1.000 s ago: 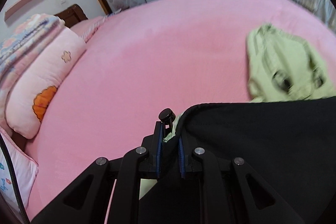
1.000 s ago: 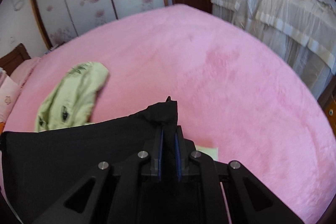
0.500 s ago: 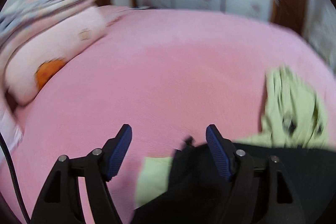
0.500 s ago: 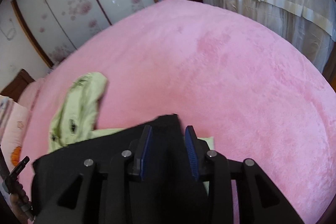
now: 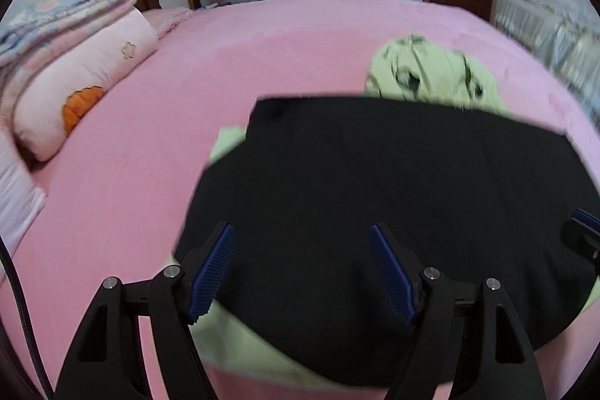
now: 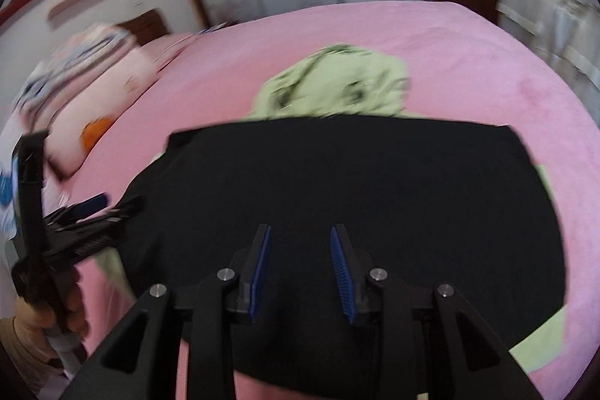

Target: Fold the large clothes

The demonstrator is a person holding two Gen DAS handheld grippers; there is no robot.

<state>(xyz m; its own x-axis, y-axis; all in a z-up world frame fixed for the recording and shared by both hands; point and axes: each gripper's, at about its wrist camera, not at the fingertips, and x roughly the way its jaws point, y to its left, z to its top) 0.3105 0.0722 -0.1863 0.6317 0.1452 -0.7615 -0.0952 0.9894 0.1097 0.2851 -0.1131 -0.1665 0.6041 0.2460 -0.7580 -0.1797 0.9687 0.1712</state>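
Pink bed: black garment now laid flat, partly over green cloth. Left gripper is spread wide, released since the earlier pinch; right gripper likewise parted, nothing held.

The left gripper hangs above the near left part of the black garment, its jaws spread wide with nothing between the blue pads; the left finger sits over the garment's left edge. The right gripper hovers over the near middle of the same garment, jaws parted more narrowly and likewise empty. From the right wrist view, the left gripper appears off the garment's left edge, gripped by the person's left hand around its handle, tilted, blurred.
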